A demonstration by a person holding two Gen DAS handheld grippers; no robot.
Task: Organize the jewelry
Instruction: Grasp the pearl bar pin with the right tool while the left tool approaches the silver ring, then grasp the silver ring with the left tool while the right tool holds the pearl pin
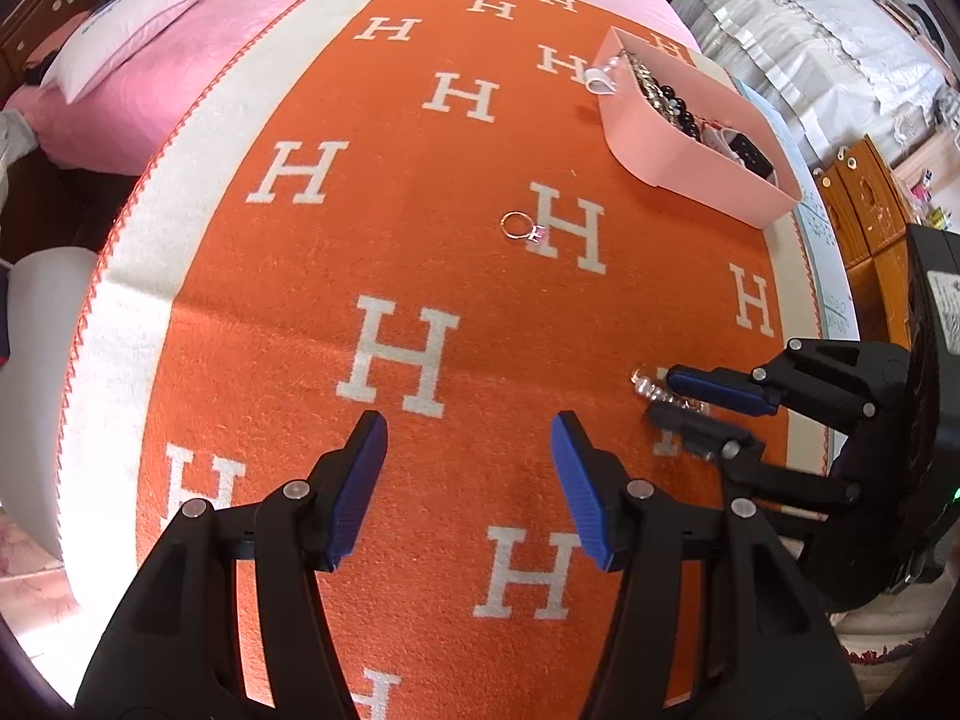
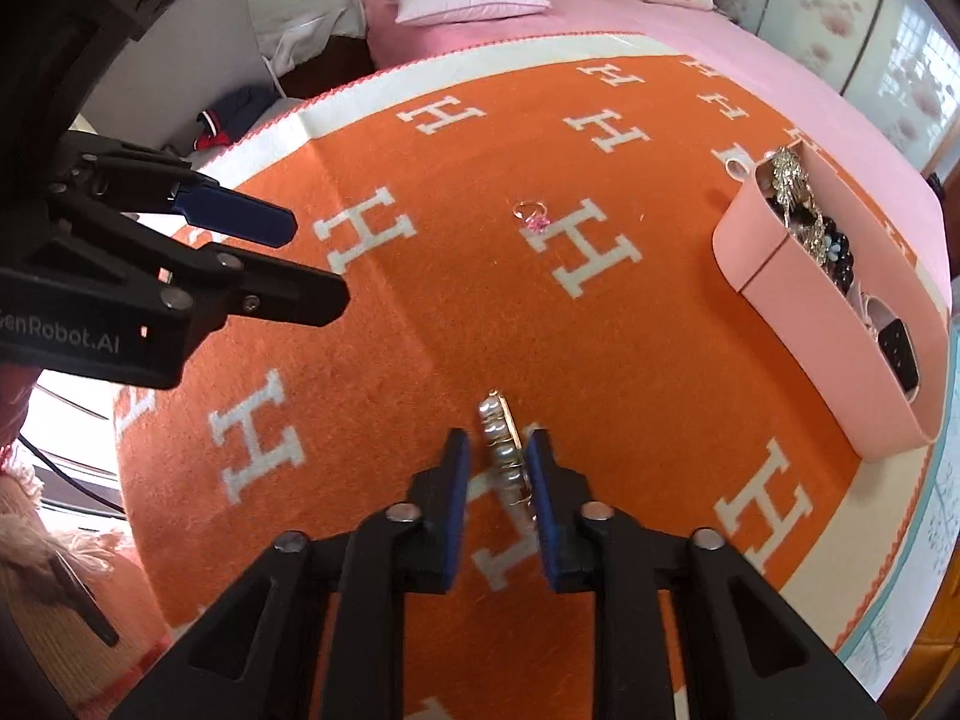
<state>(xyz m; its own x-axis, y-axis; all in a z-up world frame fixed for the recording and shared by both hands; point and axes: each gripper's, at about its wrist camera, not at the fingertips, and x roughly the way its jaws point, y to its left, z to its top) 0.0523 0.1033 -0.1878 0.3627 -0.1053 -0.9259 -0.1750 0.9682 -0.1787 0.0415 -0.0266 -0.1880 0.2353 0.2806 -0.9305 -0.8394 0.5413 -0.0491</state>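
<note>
A pearl hair clip [image 2: 503,450] lies on the orange blanket [image 2: 420,312] between the fingers of my right gripper [image 2: 497,450]. The jaws are partly open around it, with a gap on the left side. It also shows in the left wrist view [image 1: 660,393]. A gold ring with a pink stone [image 2: 533,215] lies further out on the blanket, also in the left wrist view [image 1: 521,226]. A pink tray [image 2: 804,324] at the right holds several pieces of jewelry. My left gripper [image 1: 468,468] is open and empty above the blanket.
The blanket with white H letters covers a bed with a pink sheet [image 1: 198,54] and a pillow [image 1: 120,42]. A white tag [image 1: 600,79] hangs at the tray's far end. Wooden furniture [image 1: 870,204] stands to the right.
</note>
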